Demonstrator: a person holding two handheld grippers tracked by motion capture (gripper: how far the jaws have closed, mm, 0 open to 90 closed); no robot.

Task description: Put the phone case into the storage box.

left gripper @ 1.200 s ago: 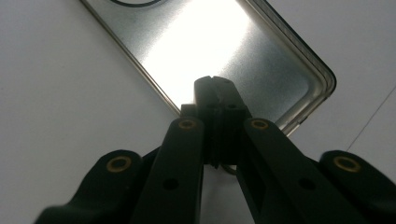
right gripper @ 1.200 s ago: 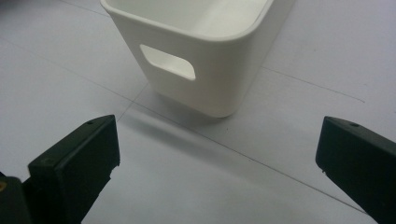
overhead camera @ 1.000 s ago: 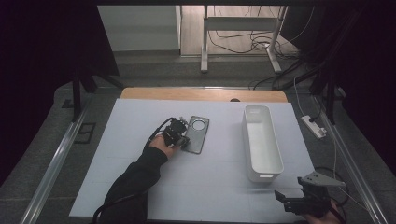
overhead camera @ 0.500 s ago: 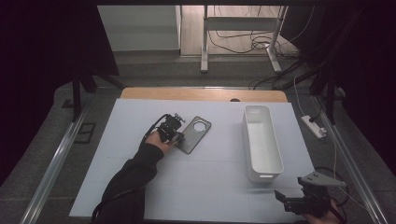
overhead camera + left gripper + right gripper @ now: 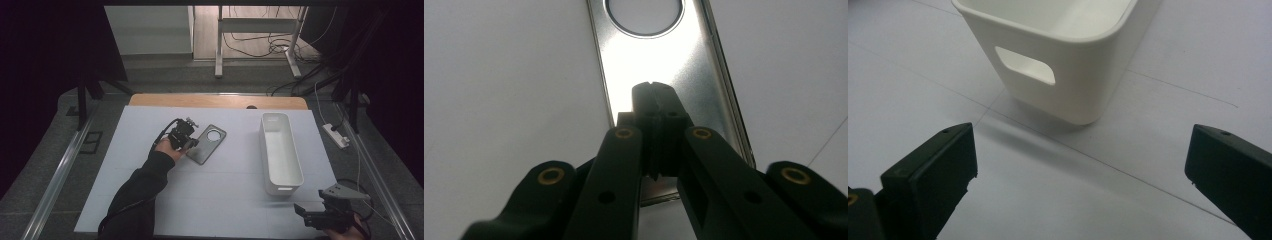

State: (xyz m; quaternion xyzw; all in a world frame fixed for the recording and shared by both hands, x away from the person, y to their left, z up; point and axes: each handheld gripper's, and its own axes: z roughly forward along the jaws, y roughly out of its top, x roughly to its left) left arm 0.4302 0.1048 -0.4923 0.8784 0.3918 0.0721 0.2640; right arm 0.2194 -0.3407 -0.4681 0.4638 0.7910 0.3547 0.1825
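High view: the white table (image 5: 220, 200) carries a long white bin (image 5: 281, 152) on its right half and a flat grey plate (image 5: 206, 144) with a round hole left of centre, well apart from the bin. The left gripper (image 5: 184, 140) sits at the plate's near-left end, a dark sleeve (image 5: 137, 195) running back to the bottom edge. The right gripper (image 5: 320, 216) waits at the near right corner, just short of the bin's near end.

Left gripper view shows the jaws drawn together on the plate's (image 5: 659, 65) near end, so this gripper is clamped on it; whether that end is already clear of the table I cannot tell. Right gripper view shows the other pair of jaws spread wide with nothing between them, facing the bin's (image 5: 1058, 55) handle cut-out.

I judge the step in hand to be the pick-up of the plate, probably bound for the bin. The next move calls for a lift that keeps so thin a piece from pivoting in the grip, then a carry rightward over the rim.

Against the earliest frame, the plate has swung: it lay nearly square to the table edge, and now its hole end points up and to the right. The left hand has shifted a little with it, while the right gripper has barely moved.
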